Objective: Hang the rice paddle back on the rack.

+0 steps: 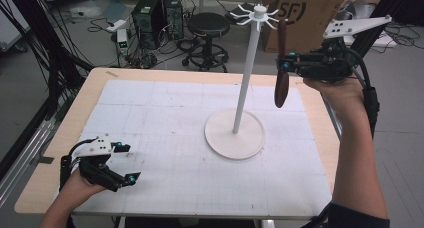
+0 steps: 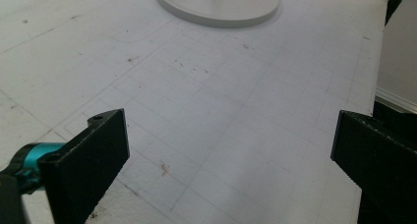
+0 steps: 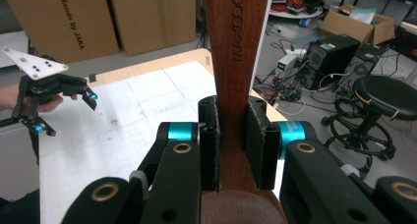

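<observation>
A white rack (image 1: 244,83) with a round base (image 1: 235,134) and short hooks (image 1: 259,15) at its top stands mid-table. My right gripper (image 1: 286,64) is raised at the upper right, shut on a brown wooden utensil (image 1: 281,73) that hangs upright beside the rack's top. In the right gripper view the wooden handle (image 3: 237,47) runs up between the jaws, right gripper (image 3: 231,150). My left gripper (image 1: 127,163) rests open low over the table's front left, nothing between its fingers. In the left gripper view, left gripper (image 2: 231,150), the rack's base (image 2: 217,5) lies ahead.
A white gridded mat (image 1: 165,138) covers the wooden table (image 1: 70,133). Behind the table stand a black stool (image 1: 208,25), computer towers (image 1: 157,18) and cardboard boxes (image 1: 305,13). Black frame bars (image 1: 35,48) rise at the left.
</observation>
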`<state>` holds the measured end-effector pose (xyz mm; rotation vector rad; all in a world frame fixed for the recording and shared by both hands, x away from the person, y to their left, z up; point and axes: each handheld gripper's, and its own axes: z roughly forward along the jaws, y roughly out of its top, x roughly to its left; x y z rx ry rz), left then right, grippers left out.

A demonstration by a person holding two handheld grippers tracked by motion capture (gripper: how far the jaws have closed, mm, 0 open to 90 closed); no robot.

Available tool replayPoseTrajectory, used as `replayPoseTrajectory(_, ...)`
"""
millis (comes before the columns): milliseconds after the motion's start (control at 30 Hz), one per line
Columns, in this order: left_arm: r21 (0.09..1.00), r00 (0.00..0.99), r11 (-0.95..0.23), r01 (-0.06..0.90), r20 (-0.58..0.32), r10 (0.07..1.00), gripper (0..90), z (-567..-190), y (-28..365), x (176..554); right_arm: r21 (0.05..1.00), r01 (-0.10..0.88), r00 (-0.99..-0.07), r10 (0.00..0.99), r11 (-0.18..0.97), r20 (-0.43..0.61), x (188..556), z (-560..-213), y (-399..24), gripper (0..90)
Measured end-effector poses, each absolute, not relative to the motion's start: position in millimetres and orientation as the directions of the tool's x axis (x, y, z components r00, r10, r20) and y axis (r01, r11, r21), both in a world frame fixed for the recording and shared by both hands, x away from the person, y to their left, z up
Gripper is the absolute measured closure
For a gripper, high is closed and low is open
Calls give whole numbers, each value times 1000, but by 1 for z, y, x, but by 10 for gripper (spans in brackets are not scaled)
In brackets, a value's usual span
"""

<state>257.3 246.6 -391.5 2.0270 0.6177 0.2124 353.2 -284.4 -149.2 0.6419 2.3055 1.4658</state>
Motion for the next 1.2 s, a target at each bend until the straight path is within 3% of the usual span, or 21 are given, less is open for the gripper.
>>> replayPoseTrajectory(933, 850, 856, -402, 340, -103, 507, 17, -391, 248, 256, 909, 205, -851, 526, 362, -17, 368, -158, -276, 756)
replayPoseTrajectory(1200, 851, 852, -394, 347, -111, 512, 17, -391, 251, 257, 928, 176, -826, 562, 327, -42, 364, -159, -278, 424)
